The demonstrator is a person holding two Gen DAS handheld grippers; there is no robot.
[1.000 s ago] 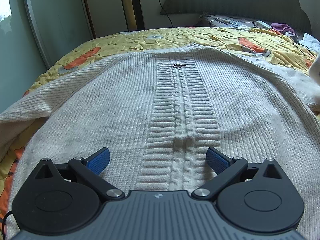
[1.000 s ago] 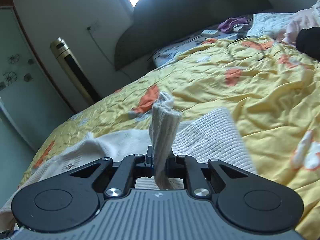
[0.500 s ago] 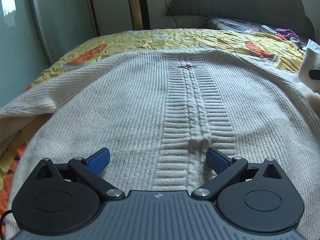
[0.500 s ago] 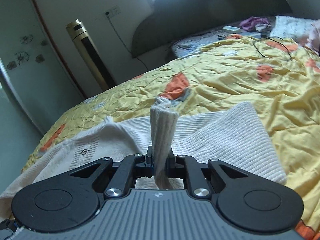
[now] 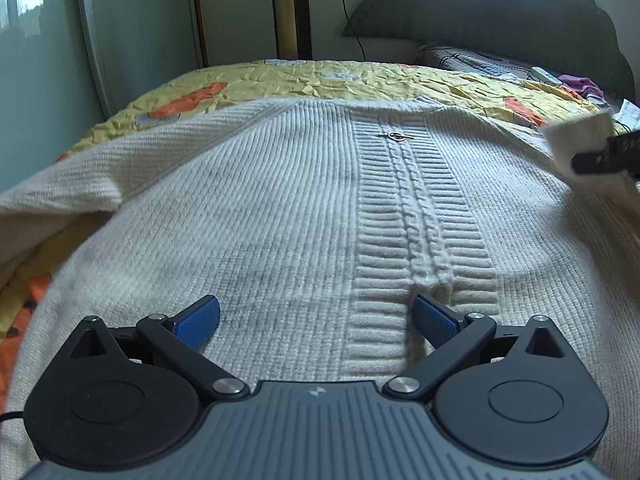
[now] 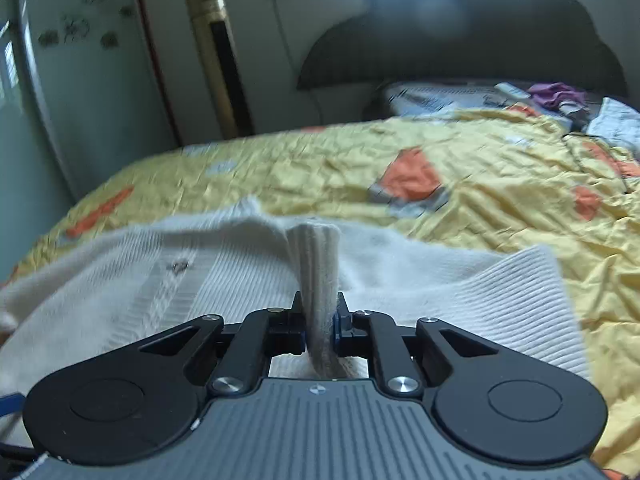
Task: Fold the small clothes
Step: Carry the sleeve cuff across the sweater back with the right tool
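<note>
Sweater (image 5: 280, 216) lies flat across the yellow bedspread (image 5: 320, 80), hem nearest the camera. Left gripper (image 5: 316, 320) hovers over the hem, jaws spread wide, nothing between them; it has drifted slightly sideways. Sleeve cuff (image 6: 318, 272) sits pinched in the right gripper (image 6: 320, 328), jaws pressed on it. The sleeve has been carried inward from the bed's side edge over the body: a sleeve fold, likely mid-way.

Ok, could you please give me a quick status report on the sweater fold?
Right tongs shut on a sweater cuff, lifted. Left tongs open over the cream sweater, holding nothing. Nothing in the way on the yellow bedspread.
</note>
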